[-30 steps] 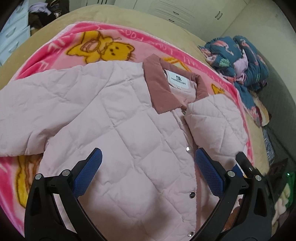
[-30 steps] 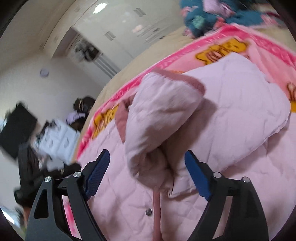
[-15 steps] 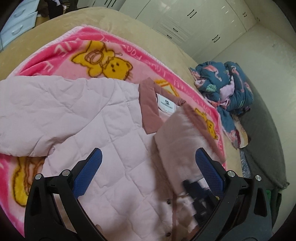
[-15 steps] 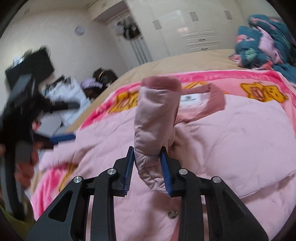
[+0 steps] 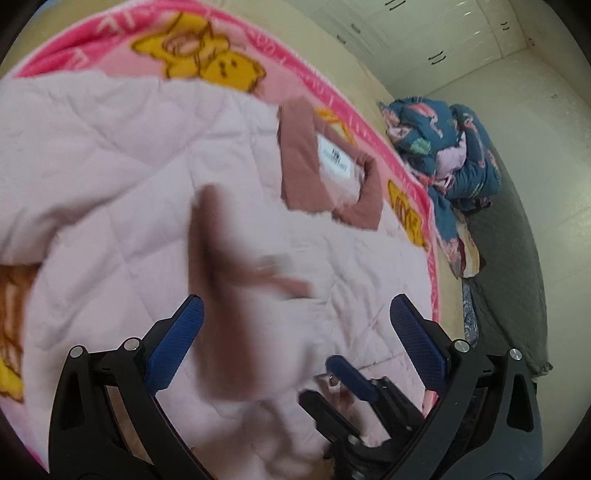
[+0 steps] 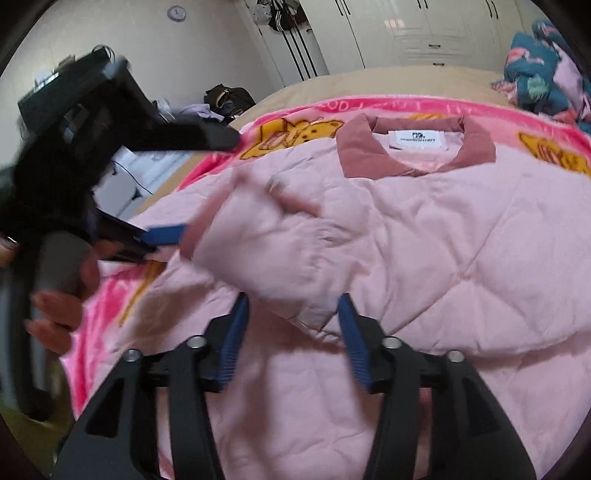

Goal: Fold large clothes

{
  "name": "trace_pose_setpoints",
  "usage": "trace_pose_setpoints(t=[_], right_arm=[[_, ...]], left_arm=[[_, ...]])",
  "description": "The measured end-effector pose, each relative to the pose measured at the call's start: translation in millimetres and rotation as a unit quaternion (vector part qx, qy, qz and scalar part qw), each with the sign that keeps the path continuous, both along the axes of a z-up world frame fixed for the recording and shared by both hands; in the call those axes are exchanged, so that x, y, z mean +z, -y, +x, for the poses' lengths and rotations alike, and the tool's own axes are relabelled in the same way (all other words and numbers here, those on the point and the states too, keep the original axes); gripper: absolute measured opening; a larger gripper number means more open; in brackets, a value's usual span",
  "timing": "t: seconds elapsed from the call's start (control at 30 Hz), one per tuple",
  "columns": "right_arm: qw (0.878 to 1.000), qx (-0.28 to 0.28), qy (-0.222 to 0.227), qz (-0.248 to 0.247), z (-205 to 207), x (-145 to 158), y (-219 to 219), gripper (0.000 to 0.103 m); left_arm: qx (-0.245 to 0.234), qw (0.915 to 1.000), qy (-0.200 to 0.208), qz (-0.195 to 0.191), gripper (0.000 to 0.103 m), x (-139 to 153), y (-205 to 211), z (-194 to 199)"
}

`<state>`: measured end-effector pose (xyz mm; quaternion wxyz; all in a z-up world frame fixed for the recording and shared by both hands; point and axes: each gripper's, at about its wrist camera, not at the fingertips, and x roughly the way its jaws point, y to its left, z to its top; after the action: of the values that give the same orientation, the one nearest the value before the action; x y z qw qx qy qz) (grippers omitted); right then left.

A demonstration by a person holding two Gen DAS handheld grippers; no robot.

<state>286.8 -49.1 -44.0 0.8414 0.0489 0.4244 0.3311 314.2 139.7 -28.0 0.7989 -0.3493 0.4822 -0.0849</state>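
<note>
A pink quilted jacket (image 6: 424,236) lies spread face-up on a pink cartoon-print blanket (image 5: 229,70) covering a tan bed (image 6: 332,83), its dusty-rose collar (image 6: 413,151) and white neck label (image 6: 417,140) toward the head of the bed. Beyond the collar stand white wardrobe doors (image 6: 406,29); a crumpled blue floral quilt (image 5: 443,147) sits off the blanket's far corner from the collar, and dark bags and loose clothes (image 6: 221,99) crowd the floor past the bed's other side. A round white fixture (image 6: 176,13) hangs on the wall.

The sleeve (image 6: 266,243) is folded inward across the jacket's chest below the collar, blurred with motion, its rose cuff (image 5: 214,280) crossing toward the left gripper (image 5: 291,332), whose blue pads stand spread wide with nothing pinched. The right gripper (image 6: 291,332) has its jaws opening, the sleeve's fold lying between the pads but no longer squeezed.

Half a second earlier that gripper was clamped tight on the sleeve, holding it upright over the chest; now the sleeve has dropped flat. A second ago the sleeve lay out beside the jacket's body. A person's hand (image 6: 59,295) grips the left tool's handle at the blanket's edge.
</note>
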Motion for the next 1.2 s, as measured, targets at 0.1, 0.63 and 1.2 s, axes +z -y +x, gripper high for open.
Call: trace_pose_setpoints(t=[0.1,0.63,1.2], right_arm=[[1.0,-0.014,0.0,0.008,-6.3,5.3,14.0,0.061],[0.985,-0.171,0.023,-0.011,-26.3,20.4,138.3,0.067],[0.965,-0.256,0.035,-0.052,7.9,33.3,195.7,0.067]], left_arm=[[-0.005,0.9997,-0.018,0.014,0.095,-14.5,5.2,1.7],[-0.05,0.9884,0.011,0.143,0.006,-17.9,33.3,-7.9],[-0.062,0.9609,0.065,0.262,0.006,8.0,29.8,16.5]])
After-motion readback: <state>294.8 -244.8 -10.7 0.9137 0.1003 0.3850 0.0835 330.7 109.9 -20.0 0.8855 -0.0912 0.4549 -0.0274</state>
